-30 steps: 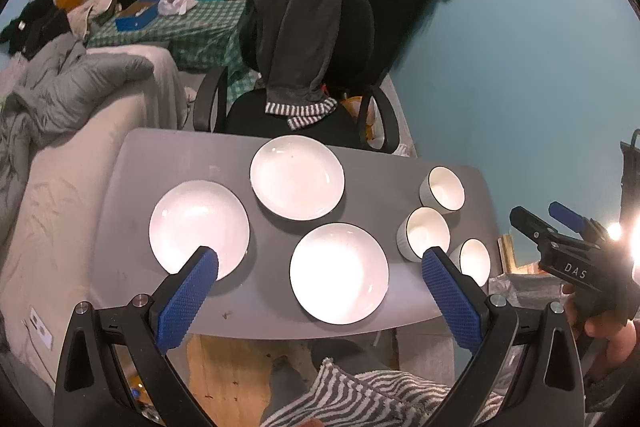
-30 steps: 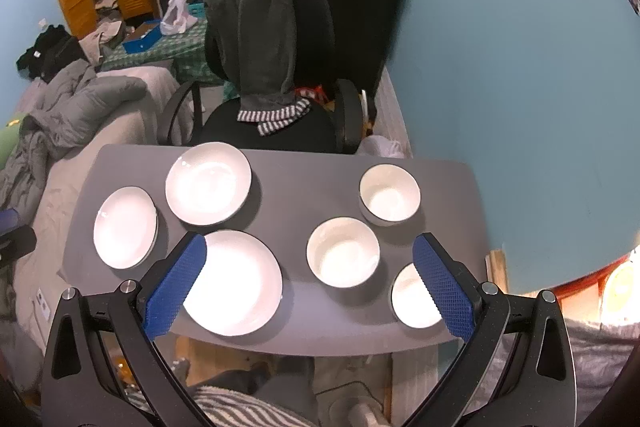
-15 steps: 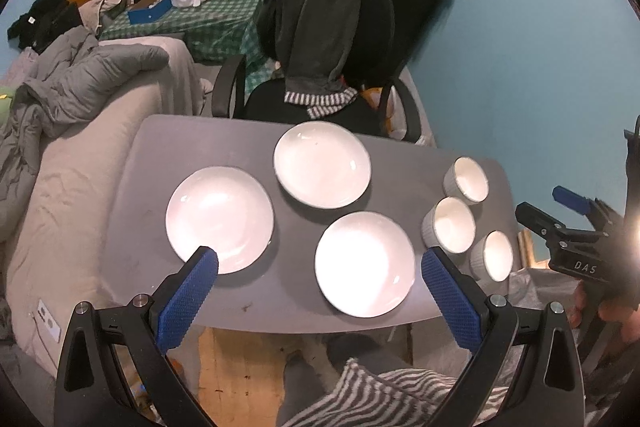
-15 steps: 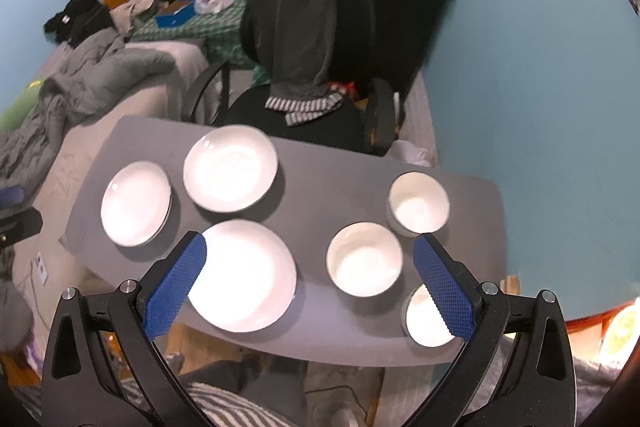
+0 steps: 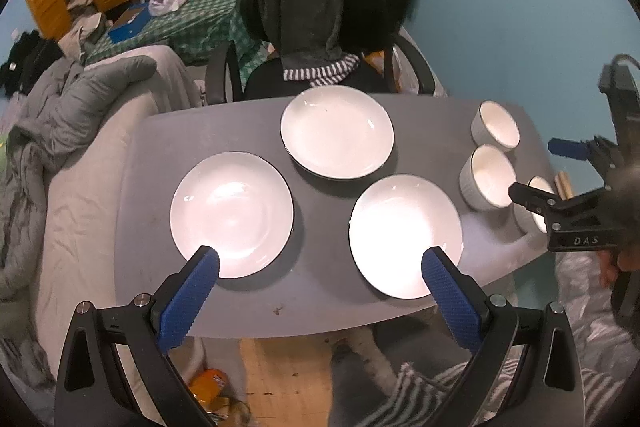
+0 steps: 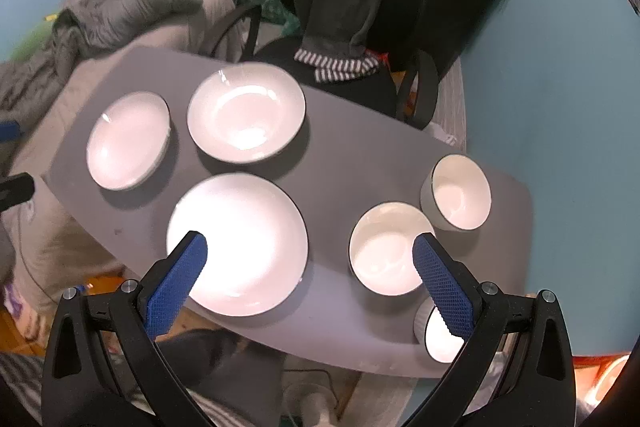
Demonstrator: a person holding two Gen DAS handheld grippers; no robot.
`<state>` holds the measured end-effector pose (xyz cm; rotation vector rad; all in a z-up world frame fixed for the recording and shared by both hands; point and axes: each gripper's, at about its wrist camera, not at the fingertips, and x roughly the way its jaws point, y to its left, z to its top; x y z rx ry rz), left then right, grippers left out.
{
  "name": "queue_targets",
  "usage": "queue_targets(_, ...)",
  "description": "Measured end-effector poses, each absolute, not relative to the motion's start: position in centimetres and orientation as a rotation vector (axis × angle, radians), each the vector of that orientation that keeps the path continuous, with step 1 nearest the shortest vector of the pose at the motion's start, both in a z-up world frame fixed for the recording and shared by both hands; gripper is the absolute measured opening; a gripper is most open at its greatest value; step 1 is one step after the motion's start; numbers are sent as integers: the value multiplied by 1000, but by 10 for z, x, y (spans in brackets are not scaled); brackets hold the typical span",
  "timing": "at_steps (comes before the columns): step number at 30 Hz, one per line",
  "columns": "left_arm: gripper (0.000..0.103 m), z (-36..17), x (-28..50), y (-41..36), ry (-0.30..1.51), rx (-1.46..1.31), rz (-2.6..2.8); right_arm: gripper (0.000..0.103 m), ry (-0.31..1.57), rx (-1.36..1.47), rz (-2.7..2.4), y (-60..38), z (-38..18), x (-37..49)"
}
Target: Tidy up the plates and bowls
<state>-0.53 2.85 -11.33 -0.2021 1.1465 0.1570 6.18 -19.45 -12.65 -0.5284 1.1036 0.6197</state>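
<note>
Three white plates lie on the grey table (image 5: 320, 291): one at the left (image 5: 232, 213), one at the far middle (image 5: 337, 131), one at the near right (image 5: 406, 235). Three white bowls stand in a row at the right end: the far bowl (image 5: 496, 125), the middle bowl (image 5: 488, 177) and the near bowl (image 5: 538, 199), which is partly hidden. My left gripper (image 5: 320, 259) hangs open above the near edge, between two plates. My right gripper (image 6: 310, 247) is open over the near plate (image 6: 238, 243) and the middle bowl (image 6: 388, 249). Both grippers hold nothing.
A black office chair (image 5: 316, 7) draped with a dark garment stands at the table's far side. A bed with grey bedding (image 5: 80, 115) borders the left end. A teal wall is close on the right. A hand (image 5: 624, 259) holds the right gripper.
Both grippers have come closer to the table, so the plates and bowls look larger. Both stay open. No dish has moved.
</note>
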Motion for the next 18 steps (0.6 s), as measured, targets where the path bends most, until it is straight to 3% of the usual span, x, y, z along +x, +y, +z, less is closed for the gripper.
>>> queue_targets(18, 103, -208, 15, 20, 1339, -232, 91, 101, 1226, -526, 662, -186, -211, 68)
